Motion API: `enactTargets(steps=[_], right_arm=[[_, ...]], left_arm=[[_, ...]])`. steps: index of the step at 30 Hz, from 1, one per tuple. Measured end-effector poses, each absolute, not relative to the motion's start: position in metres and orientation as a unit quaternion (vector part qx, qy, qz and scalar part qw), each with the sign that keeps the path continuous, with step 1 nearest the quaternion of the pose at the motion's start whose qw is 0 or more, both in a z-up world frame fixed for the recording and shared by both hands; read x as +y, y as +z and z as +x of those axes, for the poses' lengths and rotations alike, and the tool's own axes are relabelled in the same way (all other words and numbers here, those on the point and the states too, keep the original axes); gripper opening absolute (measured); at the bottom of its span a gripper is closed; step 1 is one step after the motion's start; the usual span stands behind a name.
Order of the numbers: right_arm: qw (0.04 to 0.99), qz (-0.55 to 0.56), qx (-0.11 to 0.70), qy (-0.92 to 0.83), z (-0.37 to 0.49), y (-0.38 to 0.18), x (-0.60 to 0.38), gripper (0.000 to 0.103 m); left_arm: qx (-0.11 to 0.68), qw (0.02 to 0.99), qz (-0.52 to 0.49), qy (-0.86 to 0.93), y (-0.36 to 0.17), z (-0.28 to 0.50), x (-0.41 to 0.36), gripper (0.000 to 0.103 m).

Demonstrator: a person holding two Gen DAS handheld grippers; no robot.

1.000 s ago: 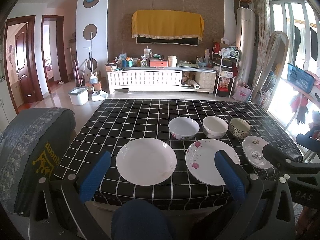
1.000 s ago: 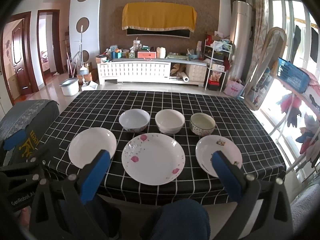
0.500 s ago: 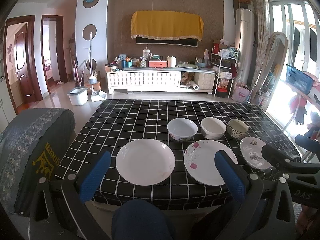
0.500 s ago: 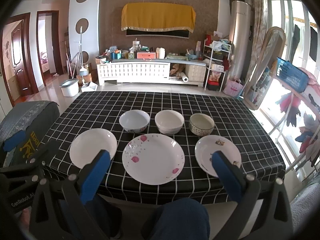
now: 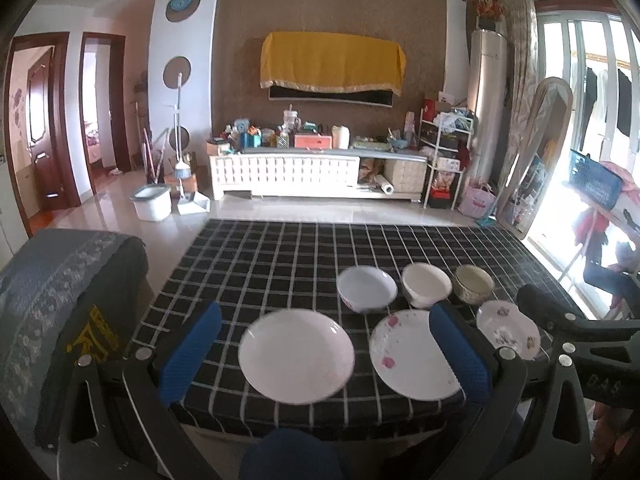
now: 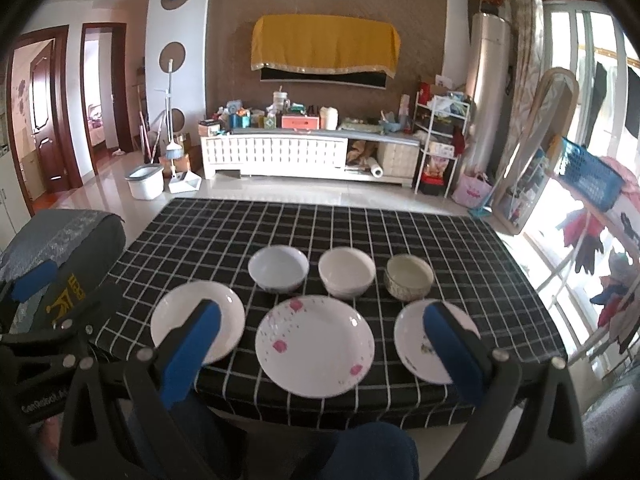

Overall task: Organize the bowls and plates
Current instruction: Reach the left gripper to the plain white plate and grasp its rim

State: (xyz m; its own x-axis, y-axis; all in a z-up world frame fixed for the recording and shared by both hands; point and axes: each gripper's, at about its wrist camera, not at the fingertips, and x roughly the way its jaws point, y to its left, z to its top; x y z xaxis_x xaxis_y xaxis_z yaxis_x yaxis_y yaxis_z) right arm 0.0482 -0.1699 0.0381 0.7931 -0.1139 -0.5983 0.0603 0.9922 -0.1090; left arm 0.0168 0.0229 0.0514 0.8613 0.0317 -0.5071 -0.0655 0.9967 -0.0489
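Your left gripper [image 5: 320, 354] hangs wide and empty before the table's [image 5: 256, 264] near edge, the plain white plate [image 5: 296, 356] straight ahead between its blue pads [image 5: 188, 354]. Your right gripper [image 6: 320, 354], equally wide and empty, frames the pink-flowered plate [image 6: 315, 345], with the small floral plate [image 6: 416, 340] at its right finger. Three bowls [image 6: 347, 272] line up behind, upright, apart. Each plate is round, shallow, glossy; the left arm sits nearer the white one.
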Motion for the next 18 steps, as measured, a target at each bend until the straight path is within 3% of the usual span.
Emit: enactTargets(steps=[9, 18], right_arm=[[0.945, -0.035, 0.325, -0.009, 0.103, 0.036, -0.142, 0.103], [0.917, -0.026, 0.397, 0.04, 0.175, -0.032, -0.113, 0.095]], left_arm=[[0.294, 0.954, -0.03, 0.049, 0.046, 0.066, 0.066, 0.103], [0.378, 0.922, -0.052, 0.064, -0.014, 0.119, 0.112, 0.103]])
